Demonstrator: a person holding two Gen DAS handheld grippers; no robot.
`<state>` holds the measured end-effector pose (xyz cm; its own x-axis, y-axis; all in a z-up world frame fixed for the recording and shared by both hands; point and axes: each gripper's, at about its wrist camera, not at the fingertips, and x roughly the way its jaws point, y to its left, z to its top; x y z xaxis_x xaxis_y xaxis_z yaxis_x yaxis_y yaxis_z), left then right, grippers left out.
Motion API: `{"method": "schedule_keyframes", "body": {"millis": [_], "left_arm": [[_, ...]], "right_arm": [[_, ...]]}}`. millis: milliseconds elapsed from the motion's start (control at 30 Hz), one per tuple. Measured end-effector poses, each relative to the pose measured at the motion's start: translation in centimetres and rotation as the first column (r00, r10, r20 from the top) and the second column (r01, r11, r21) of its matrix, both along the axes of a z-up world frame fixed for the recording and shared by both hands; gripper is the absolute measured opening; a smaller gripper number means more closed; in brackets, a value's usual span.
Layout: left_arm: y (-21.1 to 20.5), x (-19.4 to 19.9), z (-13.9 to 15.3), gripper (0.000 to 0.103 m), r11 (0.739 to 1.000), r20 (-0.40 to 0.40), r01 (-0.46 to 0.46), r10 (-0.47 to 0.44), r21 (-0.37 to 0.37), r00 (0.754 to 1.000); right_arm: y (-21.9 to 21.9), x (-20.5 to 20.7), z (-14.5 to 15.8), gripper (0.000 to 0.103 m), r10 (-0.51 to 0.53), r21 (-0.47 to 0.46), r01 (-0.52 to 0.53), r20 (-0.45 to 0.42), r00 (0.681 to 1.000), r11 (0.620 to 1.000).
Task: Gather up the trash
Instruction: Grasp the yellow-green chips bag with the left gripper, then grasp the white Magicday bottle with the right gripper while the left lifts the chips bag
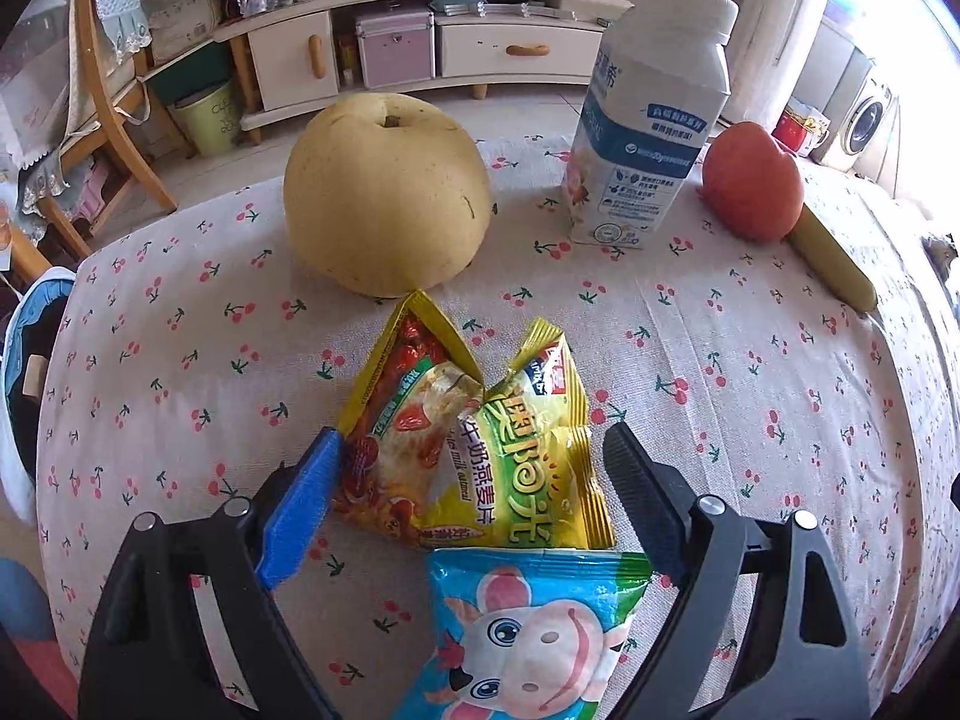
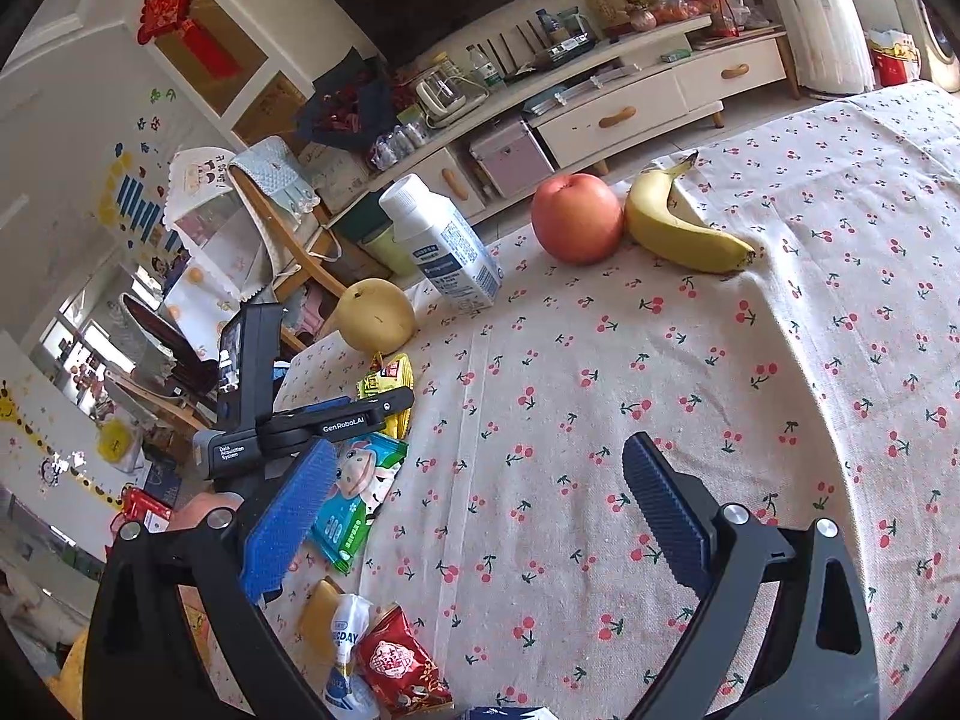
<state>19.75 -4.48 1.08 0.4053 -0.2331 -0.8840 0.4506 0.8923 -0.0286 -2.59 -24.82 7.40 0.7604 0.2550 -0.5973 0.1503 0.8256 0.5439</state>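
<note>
Cherry-print worktop: my left claw straddles the yellow wrapper, jaws apart, not yet gripping. Next I close. Right claw released, idle.

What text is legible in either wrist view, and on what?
"GenRoboLAI": arm of the left hand-held gripper.
"Data Acquisition System": same gripper's body.
"milk oatmeal", "牛奶燕麦片": yellow oatmeal packet.
"DAY" (start cut off): white sachet.
Milk carton print: too blurred.
Red packet, blue cow wrapper: unreadable.
</note>
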Motion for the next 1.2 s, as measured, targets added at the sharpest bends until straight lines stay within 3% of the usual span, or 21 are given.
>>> {"method": "schedule_keyframes", "body": {"millis": [233, 500, 700, 867, 1200], "left_arm": [[0.2, -1.2, -0.2, 0.068, 1.0, 0.062, -0.011, 0.01, 0.017, 0.998], [0.5, -2.5, 0.2, 0.053, 0.999, 0.087, -0.031, 0.032, -0.019, 0.996], [1.2, -3.0, 0.8, 0.045, 0.997, 0.087, -0.062, 0.066, -0.054, 0.994], [2.5, -3.5, 1.1, 0.041, 0.992, 0.087, -0.096, 0.103, -0.077, 0.991], [7.1, -5.8, 2.9, 0.039, 0.973, 0.117, -0.17, 0.189, -0.153, 0.975]], "right_arm": [[0.9, 0.3, 0.0, 0.095, 0.02, -0.026, -0.02, -0.007, 1.0, 0.999], [1.4, 0.8, -0.6, 0.095, 0.056, -0.041, -0.057, -0.024, 0.998, 0.998], [2.7, 1.1, -0.8, 0.095, 0.14, -0.059, -0.142, -0.038, 0.989, 0.988], [5.1, 1.5, -1.4, 0.095, 0.262, -0.075, -0.268, -0.076, 0.962, 0.961], [10.3, 0.6, -2.9, 0.095, 0.463, -0.114, -0.478, -0.135, 0.876, 0.871]]}}
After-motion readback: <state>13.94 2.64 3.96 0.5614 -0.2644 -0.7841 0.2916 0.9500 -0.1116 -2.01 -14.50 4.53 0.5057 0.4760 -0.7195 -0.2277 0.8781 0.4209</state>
